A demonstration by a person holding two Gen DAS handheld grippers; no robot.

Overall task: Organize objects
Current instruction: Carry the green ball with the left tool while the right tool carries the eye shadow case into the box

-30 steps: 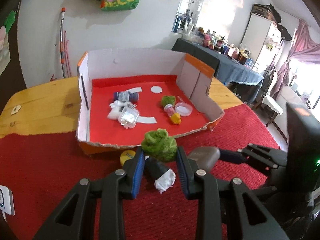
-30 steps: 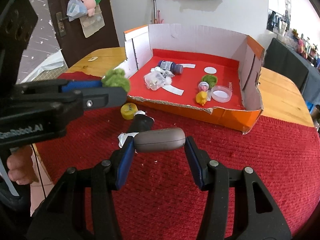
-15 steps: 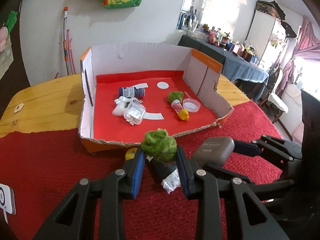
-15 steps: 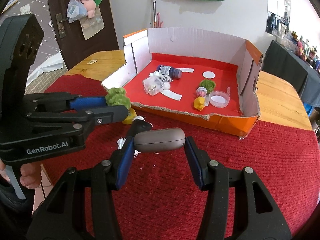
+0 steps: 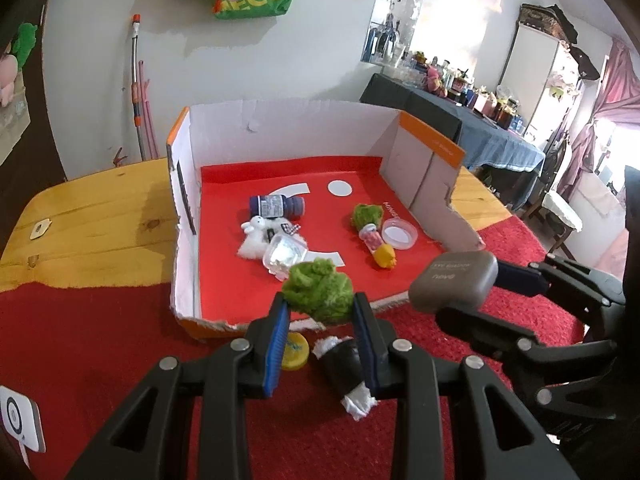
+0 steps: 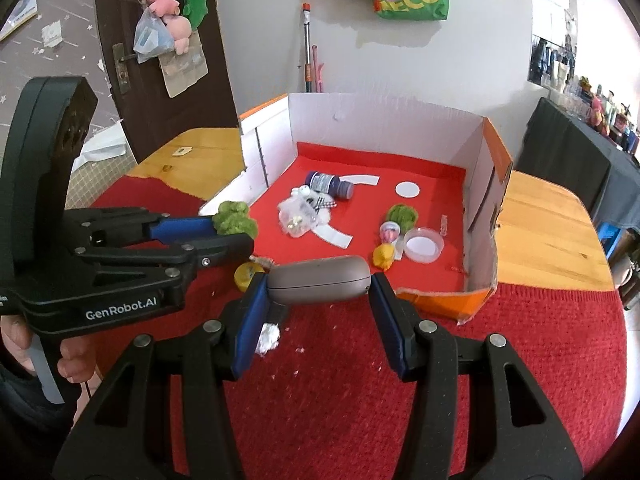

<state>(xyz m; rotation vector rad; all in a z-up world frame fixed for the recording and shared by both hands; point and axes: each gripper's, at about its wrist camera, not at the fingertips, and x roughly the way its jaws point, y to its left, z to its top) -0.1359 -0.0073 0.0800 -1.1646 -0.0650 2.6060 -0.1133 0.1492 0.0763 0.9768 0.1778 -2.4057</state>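
Jaws of the left gripper (image 5: 320, 334) pinch a green pompom (image 5: 319, 295): soft, light, compressible, best held mid-body. Jaws of the right gripper (image 6: 318, 314) clamp a grey case (image 6: 319, 285) end to end: rigid, smooth, likely slippery. Both are held above the red cloth (image 6: 360, 392), just before the cardboard box (image 6: 486, 168).

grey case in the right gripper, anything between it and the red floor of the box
Nothing tall. The grey case, clamped in the right gripper, only has the box's low torn front edge ahead. That edge looks easy to clear. Inside, the yellow toy and the clear round lid lie just past it, so open floor nearby is limited.
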